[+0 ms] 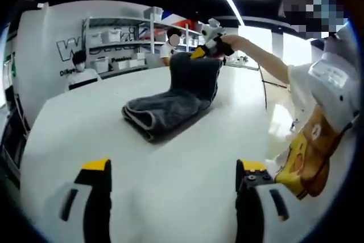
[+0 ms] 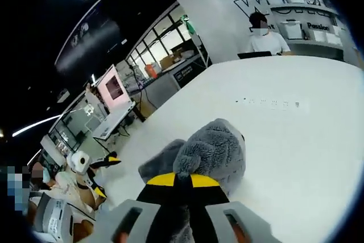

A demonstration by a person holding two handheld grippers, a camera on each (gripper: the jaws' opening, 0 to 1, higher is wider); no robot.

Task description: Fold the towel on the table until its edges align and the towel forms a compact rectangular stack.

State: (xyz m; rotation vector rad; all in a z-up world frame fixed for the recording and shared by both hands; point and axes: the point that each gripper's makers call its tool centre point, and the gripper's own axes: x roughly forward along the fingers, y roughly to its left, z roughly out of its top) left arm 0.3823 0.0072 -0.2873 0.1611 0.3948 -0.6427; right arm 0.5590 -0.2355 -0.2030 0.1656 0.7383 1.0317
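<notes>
A dark grey towel (image 1: 170,109) lies partly folded on the white table (image 1: 85,118) in the left gripper view, its far end lifted upright. My right gripper (image 1: 206,49) is shut on that raised edge, held by a person's outstretched arm. My left gripper (image 1: 173,177) hangs open above the near side of the table, nothing between its yellow-tipped jaws. In the right gripper view my right gripper (image 2: 183,180) has both jaws pressed together on the grey towel (image 2: 213,149), which bunches up just beyond them. The left gripper (image 2: 94,172) appears small at the lower left there.
Shelves with white bins (image 1: 114,44) stand behind the table, and two people (image 1: 79,69) sit at its far side. The person holding the grippers (image 1: 324,118) stands at the table's right edge. Desks with monitors (image 2: 111,92) fill the room beyond.
</notes>
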